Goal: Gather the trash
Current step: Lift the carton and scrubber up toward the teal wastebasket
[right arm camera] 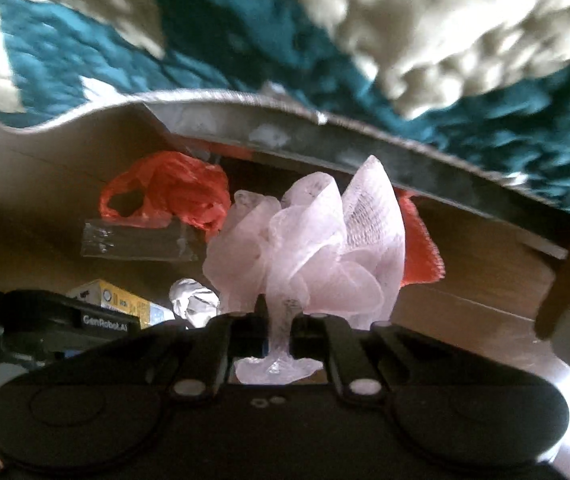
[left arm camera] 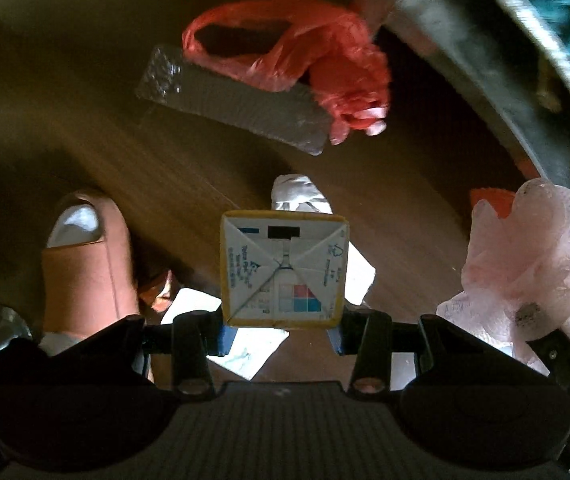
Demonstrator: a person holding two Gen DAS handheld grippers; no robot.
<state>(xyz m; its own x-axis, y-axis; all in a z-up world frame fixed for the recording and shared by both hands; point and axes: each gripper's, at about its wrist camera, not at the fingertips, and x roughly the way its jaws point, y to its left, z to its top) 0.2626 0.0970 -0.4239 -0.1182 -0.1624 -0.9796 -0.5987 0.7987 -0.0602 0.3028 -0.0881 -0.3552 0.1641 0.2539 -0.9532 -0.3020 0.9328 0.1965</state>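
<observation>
My left gripper is shut on a small yellow-edged drink carton, held above the wooden floor. The carton also shows in the right wrist view. My right gripper is shut on a pink mesh bath sponge, which also shows in the left wrist view. On the floor lie a red plastic bag, a clear plastic wrapper and a crumpled white paper. The red bag and wrapper also show in the right wrist view.
A person's foot in a pink slipper stands at the left. A grey bed-frame edge with a teal and white blanket runs above. An orange cloth lies behind the sponge. White paper scraps lie below the carton.
</observation>
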